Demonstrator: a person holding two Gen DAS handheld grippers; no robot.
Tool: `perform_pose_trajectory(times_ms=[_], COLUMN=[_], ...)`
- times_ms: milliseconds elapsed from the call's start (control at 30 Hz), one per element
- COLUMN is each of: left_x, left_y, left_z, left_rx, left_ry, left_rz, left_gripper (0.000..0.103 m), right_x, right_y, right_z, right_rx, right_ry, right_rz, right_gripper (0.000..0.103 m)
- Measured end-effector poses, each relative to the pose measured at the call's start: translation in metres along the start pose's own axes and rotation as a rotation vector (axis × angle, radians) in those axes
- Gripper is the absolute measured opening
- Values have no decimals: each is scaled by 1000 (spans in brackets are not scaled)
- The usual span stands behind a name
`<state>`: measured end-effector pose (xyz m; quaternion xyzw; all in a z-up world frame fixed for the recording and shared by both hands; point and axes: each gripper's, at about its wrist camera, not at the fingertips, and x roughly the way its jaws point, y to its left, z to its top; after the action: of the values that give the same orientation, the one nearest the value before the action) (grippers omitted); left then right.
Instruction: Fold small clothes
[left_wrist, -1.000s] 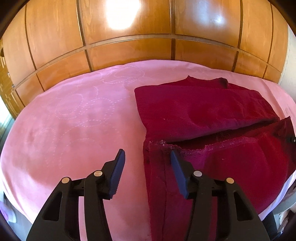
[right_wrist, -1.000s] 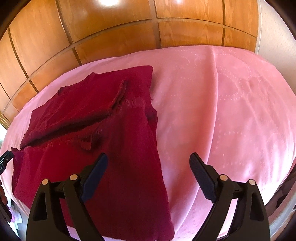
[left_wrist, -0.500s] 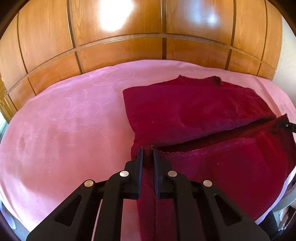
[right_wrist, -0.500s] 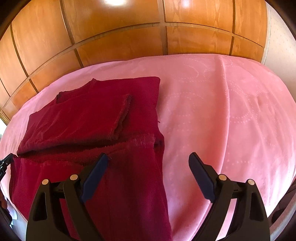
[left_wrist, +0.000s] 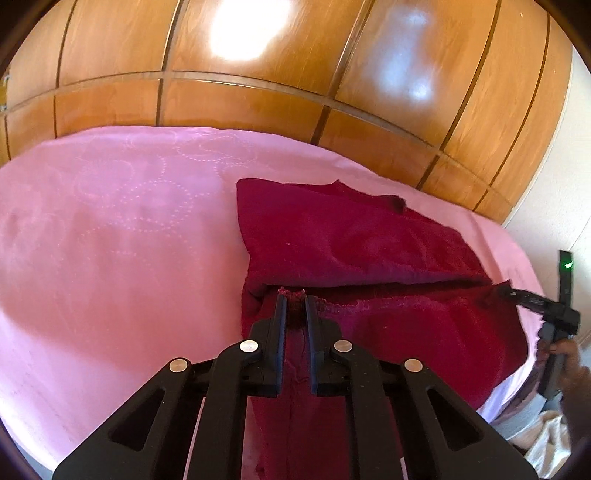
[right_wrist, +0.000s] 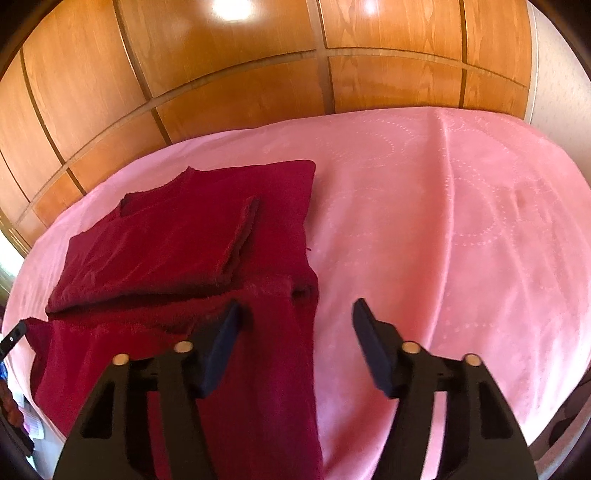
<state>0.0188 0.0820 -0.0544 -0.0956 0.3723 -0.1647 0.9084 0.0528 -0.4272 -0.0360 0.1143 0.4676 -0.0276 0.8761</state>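
A dark red knit garment (left_wrist: 354, 243) lies partly folded on the pink bedspread (left_wrist: 110, 243). My left gripper (left_wrist: 294, 301) is shut on the garment's near left hem corner and holds it a little raised. In the right wrist view the garment (right_wrist: 177, 243) lies left of centre. My right gripper (right_wrist: 295, 314) is open and straddles its near right edge, its left finger over the cloth, its right finger over the pink bedspread (right_wrist: 443, 229). The right gripper (left_wrist: 517, 295) also shows in the left wrist view at the garment's far right corner.
Glossy wooden wardrobe panels (left_wrist: 258, 96) stand right behind the bed. A white wall (right_wrist: 561, 74) is at the right. The bed's near edge drops off at the lower right, with pale cloth (left_wrist: 543, 443) below it.
My left gripper closed on the garment's hem corner and lifted it slightly. My right gripper moved forward over the garment's right edge and narrowed its opening.
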Motion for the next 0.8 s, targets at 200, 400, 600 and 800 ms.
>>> perform_pose_trajectory(times_ms=[200,400,600,800], left_x=[-1,14,24,-38], left_y=[1,-8,-1,-1], left_z=[0,1,-4,-6], left_rx=[14,105,51,-16], left_ry=[40,70,98,-29], left_rz=[-64,-25,-15,-84], left_gripper=[61,63,6,6], right_x=[4,3,-6,-62], right_y=[12,1,14,12], right_z=[-5,-7,-14,-10], right_rx=[-51,37,-49,-10], right_ry=[18,10,13,-83], right_rz=[6,44,12,109], right_gripper=[22,36,7,7])
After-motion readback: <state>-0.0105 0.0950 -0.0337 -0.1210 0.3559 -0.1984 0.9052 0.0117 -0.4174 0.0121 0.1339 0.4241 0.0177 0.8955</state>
